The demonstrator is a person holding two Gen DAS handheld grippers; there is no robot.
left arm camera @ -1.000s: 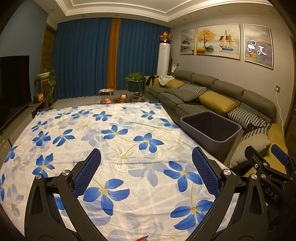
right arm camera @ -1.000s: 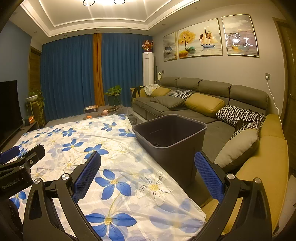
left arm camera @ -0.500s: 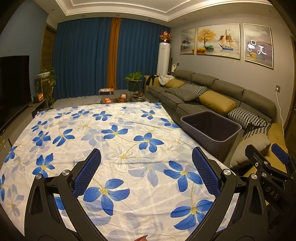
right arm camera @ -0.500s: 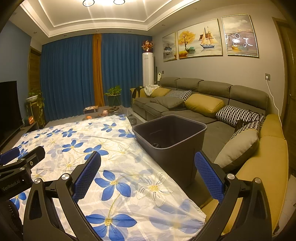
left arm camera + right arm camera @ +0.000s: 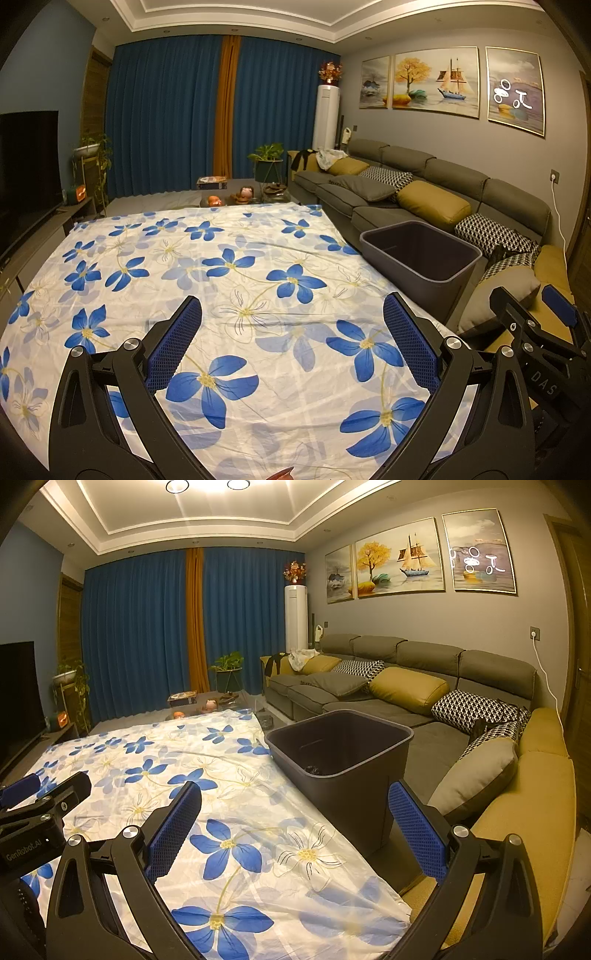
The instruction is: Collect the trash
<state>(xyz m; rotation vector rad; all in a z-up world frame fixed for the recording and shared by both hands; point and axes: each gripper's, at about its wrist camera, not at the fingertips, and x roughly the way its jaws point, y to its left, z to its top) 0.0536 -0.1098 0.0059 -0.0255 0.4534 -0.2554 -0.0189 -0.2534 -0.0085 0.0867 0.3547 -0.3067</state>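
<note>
The left gripper [image 5: 291, 332] was held over the flowered cloth [image 5: 229, 280] on the bench, its fingers [image 5: 177, 343] spread apart on nothing. The right gripper [image 5: 295, 819] was likewise held with fingers [image 5: 415, 830] apart and empty. The bin [image 5: 354, 775] was set just beside the bench, before the sofa [image 5: 406, 672], with something dark seen at its bottom.
</note>
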